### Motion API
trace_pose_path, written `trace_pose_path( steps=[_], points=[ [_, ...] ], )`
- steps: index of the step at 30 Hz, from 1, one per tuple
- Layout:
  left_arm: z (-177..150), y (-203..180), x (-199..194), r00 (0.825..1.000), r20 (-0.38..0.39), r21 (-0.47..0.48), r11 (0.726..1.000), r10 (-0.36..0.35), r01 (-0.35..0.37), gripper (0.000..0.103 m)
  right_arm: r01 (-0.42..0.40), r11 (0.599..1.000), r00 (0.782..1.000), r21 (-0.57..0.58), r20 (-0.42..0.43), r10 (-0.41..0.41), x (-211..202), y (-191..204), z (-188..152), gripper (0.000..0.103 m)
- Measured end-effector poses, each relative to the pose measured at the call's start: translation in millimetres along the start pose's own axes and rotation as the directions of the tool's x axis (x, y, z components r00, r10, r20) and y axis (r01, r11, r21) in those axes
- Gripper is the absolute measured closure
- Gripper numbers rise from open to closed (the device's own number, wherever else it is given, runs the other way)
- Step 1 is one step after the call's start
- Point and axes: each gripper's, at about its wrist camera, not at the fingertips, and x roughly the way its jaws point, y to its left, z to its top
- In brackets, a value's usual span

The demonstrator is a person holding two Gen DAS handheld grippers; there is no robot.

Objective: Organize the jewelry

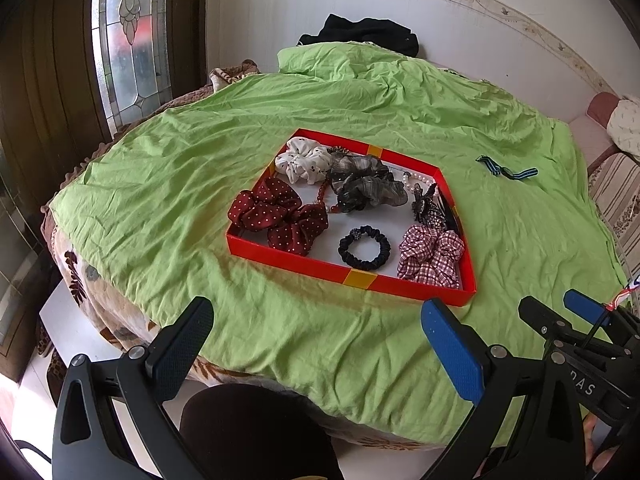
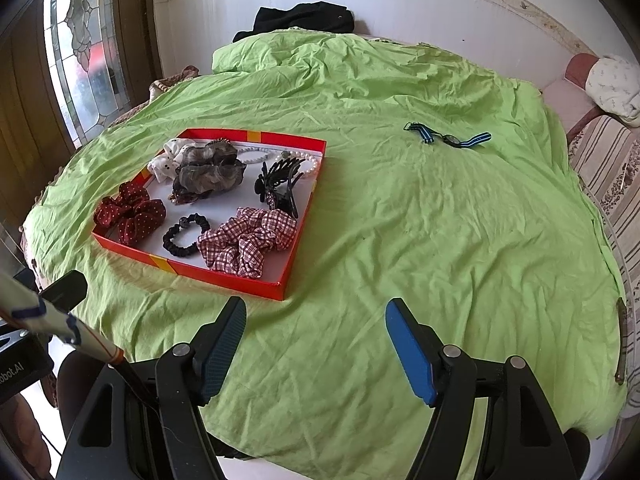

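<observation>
Hovering: both grippers hang low over the near edge of a surface draped in a green cloth (image 2: 400,216), neither one touching anything.
Left gripper (image 1: 320,344): jaws spread wide, nothing between them; the tray lies ahead, between the two tips in the left wrist view.
Right gripper (image 2: 316,344): jaws spread wide and empty, over bare cloth just right of the tray's near corner.
Tray (image 1: 362,276): a shallow red box with yellow bands and a white floor, sitting flat on the cloth.
Inside, left side: a dark red dotted scrunchie (image 1: 280,216) at the near left, a white spotted scrunchie (image 1: 302,160) at the far corner behind it.
Inside, middle: a grey gauzy scrunchie (image 1: 364,186) lying over a string of red-brown beads (image 1: 323,196); nearer, a small black hair tie (image 1: 364,248) on open white floor.
Inside, right side: a red-and-white checked scrunchie (image 1: 432,254) in the near right corner, a black claw clip (image 2: 280,184) just behind it, a pearl strand (image 2: 308,162) along the far wall.
Outside the tray: a watch with a blue striped strap (image 2: 450,138) lies flat on the cloth, well apart from the tray, to the right and farther back.
Background: a black garment (image 2: 304,18) bunched at the far edge against a white tiled wall; a leaded glass window (image 1: 128,32) at left.
</observation>
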Motion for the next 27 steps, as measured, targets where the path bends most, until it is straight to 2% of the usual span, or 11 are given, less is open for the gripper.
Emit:
trace_pose_path(
  steps=[27],
  points=[
    [-2.1, 0.1, 8.3, 0.999, -0.034, -0.006, 0.999, 0.041, -0.041, 0.0, 0.006, 1.0, 1.0, 0.006, 0.01, -0.006, 0.1, 1.2, -0.8, 0.026]
  ],
)
